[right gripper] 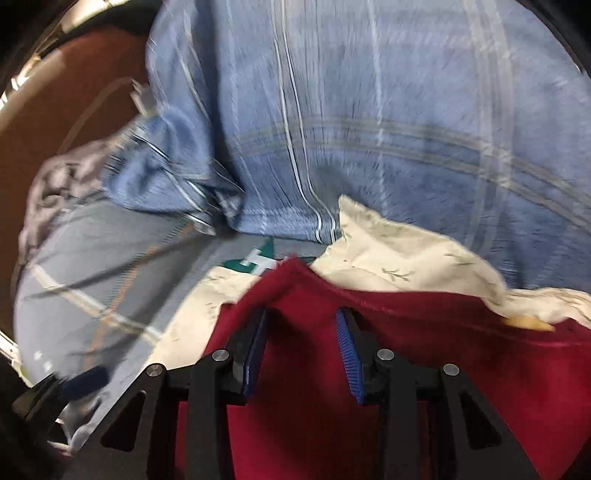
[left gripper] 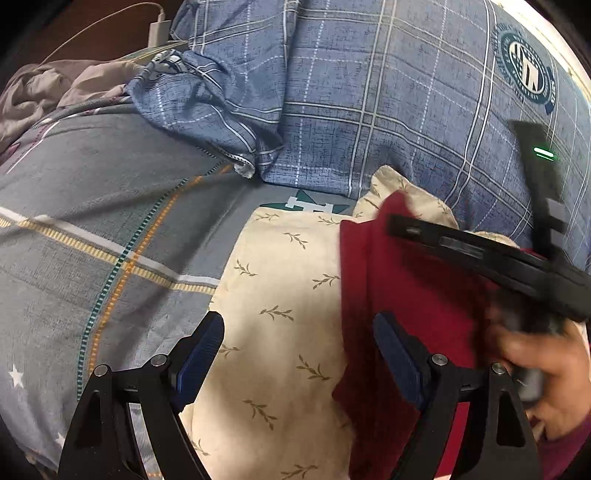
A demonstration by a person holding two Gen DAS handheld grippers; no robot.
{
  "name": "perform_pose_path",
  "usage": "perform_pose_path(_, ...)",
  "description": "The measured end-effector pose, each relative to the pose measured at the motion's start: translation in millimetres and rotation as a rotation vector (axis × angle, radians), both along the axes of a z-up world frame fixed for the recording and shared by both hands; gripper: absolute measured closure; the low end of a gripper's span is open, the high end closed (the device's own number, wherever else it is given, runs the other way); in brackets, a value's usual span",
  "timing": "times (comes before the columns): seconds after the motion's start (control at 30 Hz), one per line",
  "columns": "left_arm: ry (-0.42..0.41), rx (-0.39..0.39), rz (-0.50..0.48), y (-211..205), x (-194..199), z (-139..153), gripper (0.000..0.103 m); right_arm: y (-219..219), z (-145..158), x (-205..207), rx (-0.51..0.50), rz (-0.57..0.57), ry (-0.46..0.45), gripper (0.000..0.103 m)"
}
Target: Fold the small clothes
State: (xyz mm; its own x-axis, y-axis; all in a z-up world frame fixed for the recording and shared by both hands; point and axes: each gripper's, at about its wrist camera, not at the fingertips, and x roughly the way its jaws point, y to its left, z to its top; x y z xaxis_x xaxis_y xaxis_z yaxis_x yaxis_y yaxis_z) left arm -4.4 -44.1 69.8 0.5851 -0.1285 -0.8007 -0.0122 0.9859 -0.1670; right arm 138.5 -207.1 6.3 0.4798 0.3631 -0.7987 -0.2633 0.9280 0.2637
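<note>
A dark red garment (left gripper: 402,306) lies on a cream cloth with a leaf print (left gripper: 280,295) on the bed. My left gripper (left gripper: 299,343) is open above the cream cloth, its right finger at the red garment's left edge. My right gripper (right gripper: 301,332) hangs over the red garment (right gripper: 461,354). Its blue pads (right gripper: 345,347) stand apart, and red cloth rises in a peak (right gripper: 291,269) just beyond them. I cannot tell whether they grip it. In the left wrist view the right gripper's body (left gripper: 498,258) and the hand show at the right. The right wrist view is blurred.
A grey plaid bedsheet (left gripper: 92,229) covers the bed. A blue plaid quilt (left gripper: 369,96) is heaped behind the clothes. A grey crumpled cloth (left gripper: 44,92) lies at the far left. A white charger with its cable (left gripper: 159,33) sits on the brown surface behind.
</note>
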Motion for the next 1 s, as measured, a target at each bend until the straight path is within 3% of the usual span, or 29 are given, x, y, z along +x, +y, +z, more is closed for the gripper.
perform_pose_path(0.17,0.009,0.007,-0.028,-7.8,5.8,-3.6,0.02,1.8,-9.5,2.8,-0.005,-0.009,0.008,0.064)
perform_pose_path(0.3,0.007,0.011,-0.04,-12.2,4.3,-5.8,0.02,-17.8,8.5,-17.7,0.03,-0.029,-0.006,0.063)
perform_pose_path(0.43,0.001,0.009,-0.041,-14.6,1.5,-4.7,0.02,-53.9,30.4,-53.5,-0.021,-0.05,-0.078,0.061)
perform_pose_path(0.73,0.003,0.012,-0.033,-16.4,-1.6,-4.9,0.02,-224.1,54.5,-110.5,-0.037,-0.429,-0.11,0.051)
perform_pose_path(0.87,0.009,0.023,-0.037,-21.1,0.0,-7.9,0.02,-272.6,31.1,-109.8,-0.027,-0.557,-0.032,0.053)
perform_pose_path(1.0,0.007,0.034,-0.047,-25.7,1.1,-8.2,0.02,-286.3,8.7,-105.3,0.03,-0.605,-0.009,0.053)
